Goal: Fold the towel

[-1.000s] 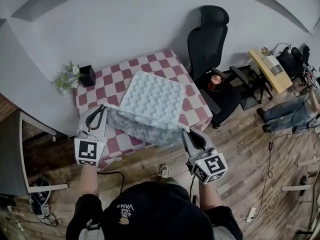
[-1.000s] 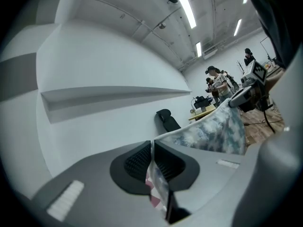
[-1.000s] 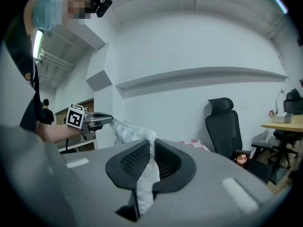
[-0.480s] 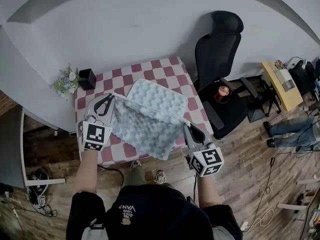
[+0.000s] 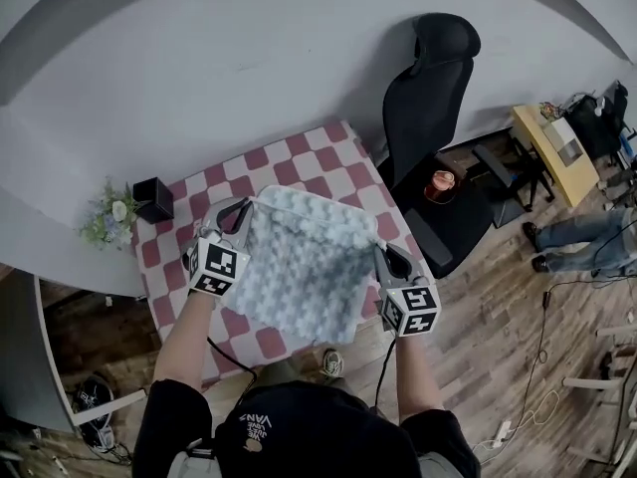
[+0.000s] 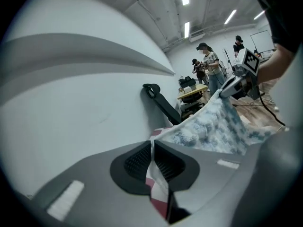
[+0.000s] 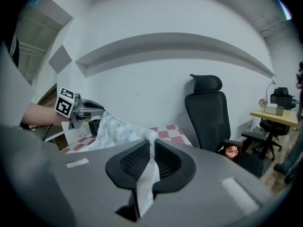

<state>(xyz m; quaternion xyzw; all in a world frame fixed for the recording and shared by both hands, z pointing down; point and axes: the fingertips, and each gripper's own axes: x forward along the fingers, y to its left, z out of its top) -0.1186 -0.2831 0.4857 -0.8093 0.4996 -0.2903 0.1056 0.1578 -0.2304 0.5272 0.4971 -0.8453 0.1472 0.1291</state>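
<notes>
Two grippers, one towel, one table and one chair are counted. Left gripper point(image 5: 247, 205) and right gripper point(image 5: 379, 251) are each clamped shut on a corner of the pale blue bubble-textured towel point(image 5: 304, 267), which is spread over the red-and-white checked table point(image 5: 299, 152). The held edge is stretched between them, slanting far-left to near-right in the head view; the opposite edge is turned toward the person. The outline is nearly square, so no long axis can be told. Any layers beneath are hidden. A black office chair point(image 5: 428, 88) is noted beside the table.
</notes>
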